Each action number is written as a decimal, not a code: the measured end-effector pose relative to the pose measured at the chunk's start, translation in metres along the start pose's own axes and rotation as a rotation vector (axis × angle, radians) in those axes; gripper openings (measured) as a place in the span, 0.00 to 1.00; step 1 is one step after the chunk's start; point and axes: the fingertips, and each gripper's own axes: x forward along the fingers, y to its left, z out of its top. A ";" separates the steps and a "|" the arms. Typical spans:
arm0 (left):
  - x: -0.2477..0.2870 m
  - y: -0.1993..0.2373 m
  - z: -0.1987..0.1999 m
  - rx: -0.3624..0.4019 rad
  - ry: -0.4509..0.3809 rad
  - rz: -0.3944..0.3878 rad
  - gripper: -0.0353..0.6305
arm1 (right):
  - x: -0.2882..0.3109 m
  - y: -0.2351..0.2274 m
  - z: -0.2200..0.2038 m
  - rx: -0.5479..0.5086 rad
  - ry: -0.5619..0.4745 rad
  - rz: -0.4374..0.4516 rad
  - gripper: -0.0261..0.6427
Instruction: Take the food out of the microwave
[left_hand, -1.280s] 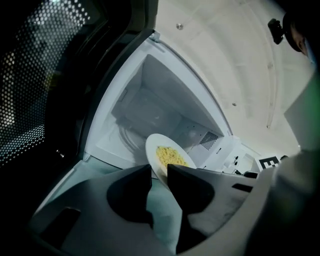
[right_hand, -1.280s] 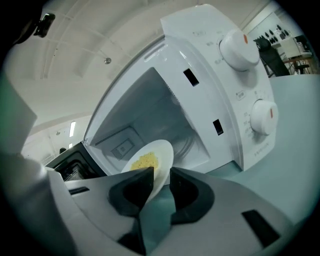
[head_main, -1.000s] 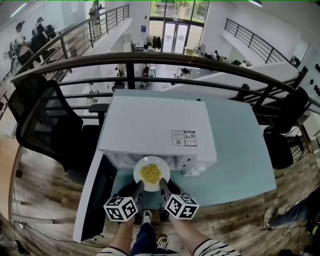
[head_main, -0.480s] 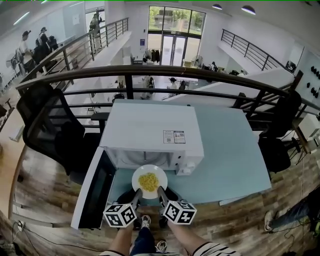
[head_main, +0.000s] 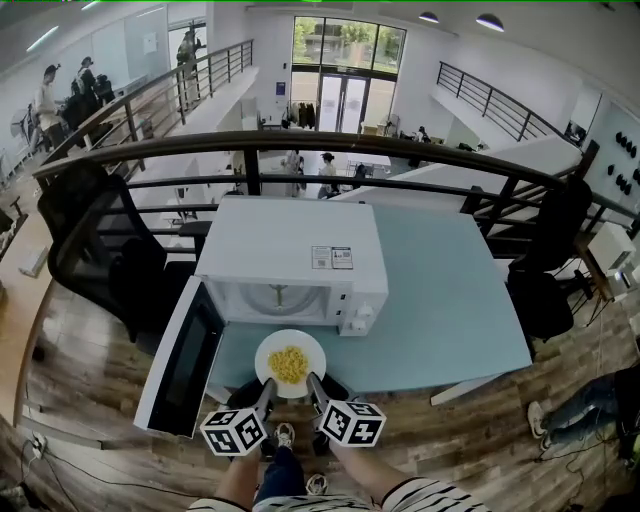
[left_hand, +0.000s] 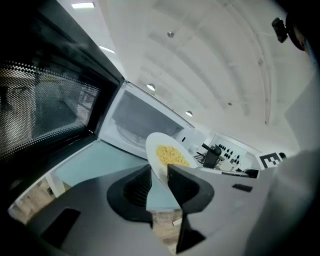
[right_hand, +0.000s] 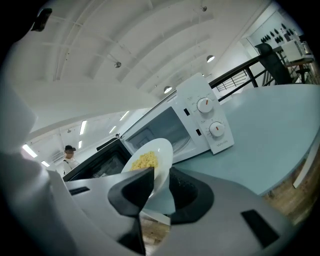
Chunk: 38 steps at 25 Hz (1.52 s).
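A white plate (head_main: 290, 349) with yellow food (head_main: 288, 364) hangs over the light blue table (head_main: 440, 300), just in front of the white microwave (head_main: 290, 255). Its cavity (head_main: 275, 300) is empty, and its dark door (head_main: 185, 355) hangs open to the left. My left gripper (head_main: 268, 388) is shut on the plate's near-left rim and my right gripper (head_main: 313, 383) on its near-right rim. In the left gripper view the plate (left_hand: 167, 155) stands edge-on between the jaws of the left gripper (left_hand: 159, 172). The right gripper view shows the plate (right_hand: 150, 157) pinched in the right gripper (right_hand: 161, 175).
The open door takes the room left of the plate. The control panel with two dials (right_hand: 210, 120) is at the microwave's right. Black office chairs stand to the left (head_main: 100, 250) and right (head_main: 545, 290) of the table. A dark railing (head_main: 400, 150) runs behind.
The plate has come out of the microwave's mouth toward me, carried by both grippers. It now hangs over the table's near edge, and the cavity shows empty.
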 end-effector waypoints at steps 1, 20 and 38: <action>-0.003 -0.002 -0.002 -0.001 0.000 -0.001 0.22 | -0.004 0.000 -0.002 -0.004 0.003 0.001 0.20; -0.048 -0.027 -0.036 0.040 0.016 -0.019 0.22 | -0.061 0.007 -0.032 0.016 -0.002 -0.004 0.19; -0.068 -0.031 -0.053 0.043 0.028 -0.015 0.22 | -0.081 0.011 -0.048 0.014 0.006 0.006 0.19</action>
